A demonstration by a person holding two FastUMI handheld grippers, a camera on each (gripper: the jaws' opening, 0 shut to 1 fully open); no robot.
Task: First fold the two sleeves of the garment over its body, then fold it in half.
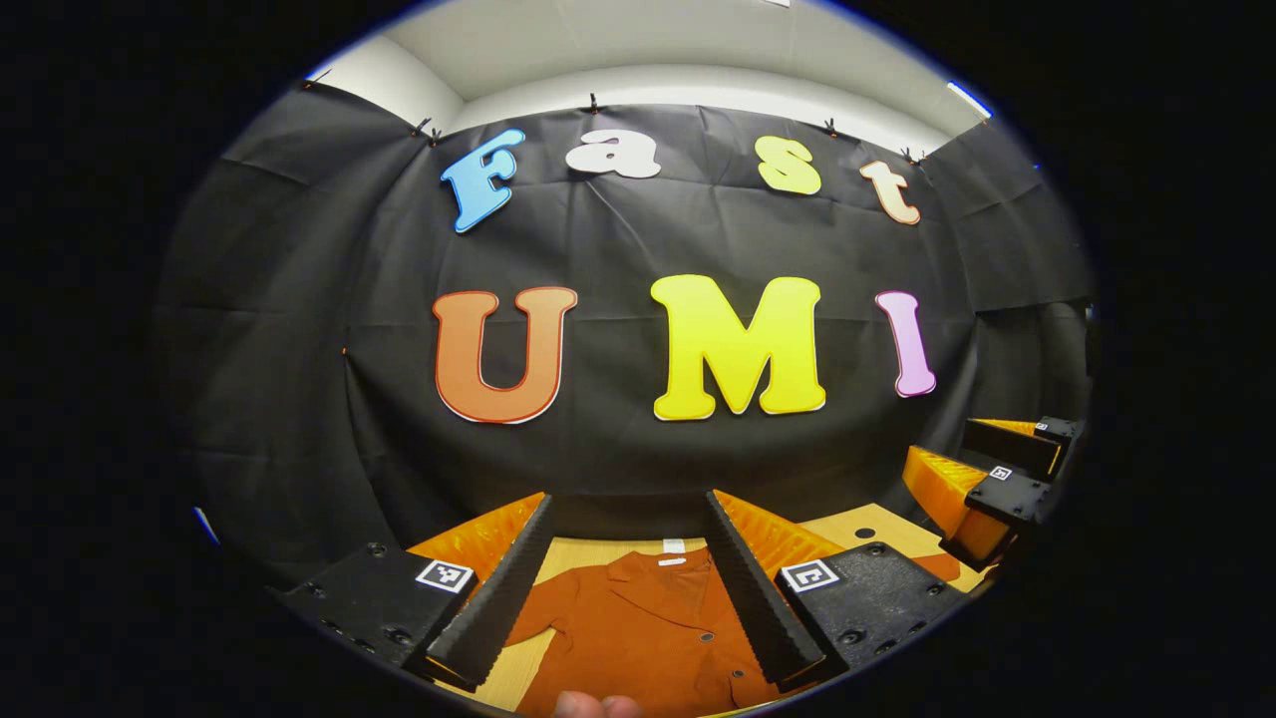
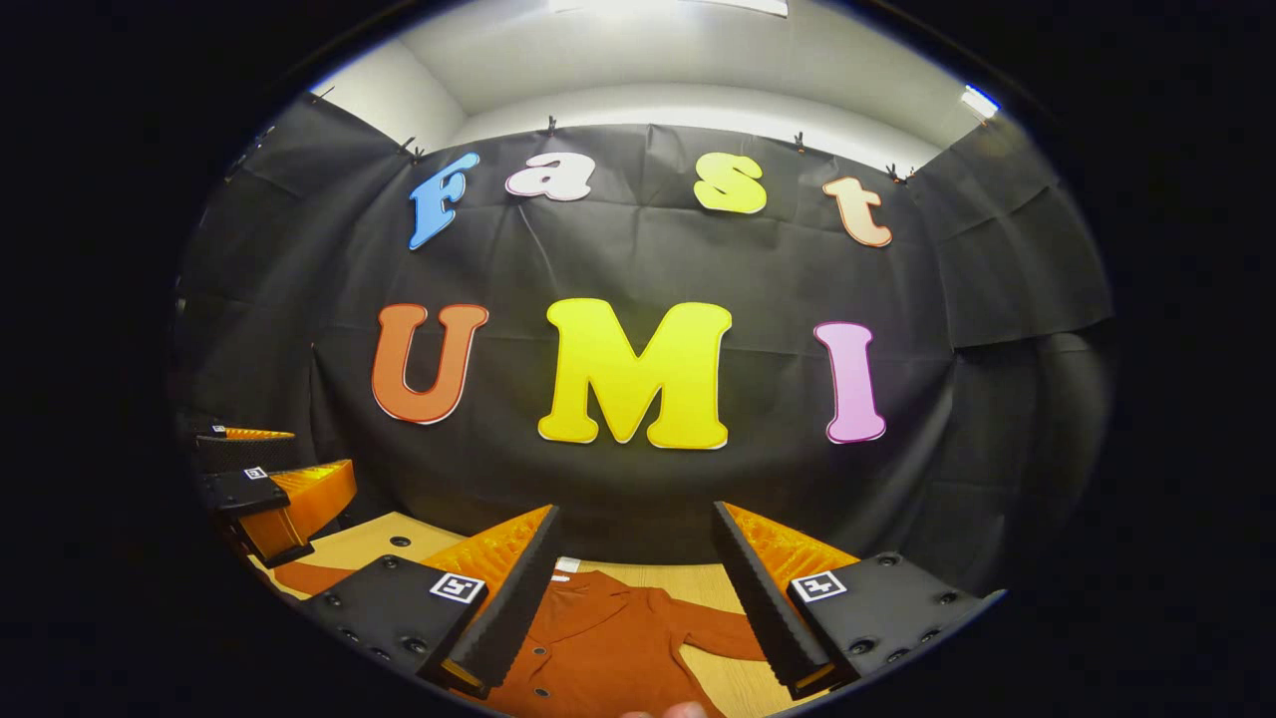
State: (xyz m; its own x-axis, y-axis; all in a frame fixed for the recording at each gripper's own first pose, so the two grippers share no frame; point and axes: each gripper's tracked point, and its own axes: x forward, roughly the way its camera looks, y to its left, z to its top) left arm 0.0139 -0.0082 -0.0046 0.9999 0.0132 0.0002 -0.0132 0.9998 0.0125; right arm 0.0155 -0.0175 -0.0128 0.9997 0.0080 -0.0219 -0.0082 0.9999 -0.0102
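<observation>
A rust-orange buttoned shirt lies flat on the wooden table, collar toward the booth wall. In the left gripper view my left gripper hangs open above the shirt's collar and chest, nothing between its fingers. The right gripper shows at the far right of that view, above the table. In the right gripper view my right gripper is open over the same shirt, whose sleeve stretches out to the right. The left gripper appears at that view's left edge.
The booth's black cloth wall rises just behind the table's far edge. Small dark holes mark the tabletop near the back. A fingertip shows at the bottom of the left gripper view.
</observation>
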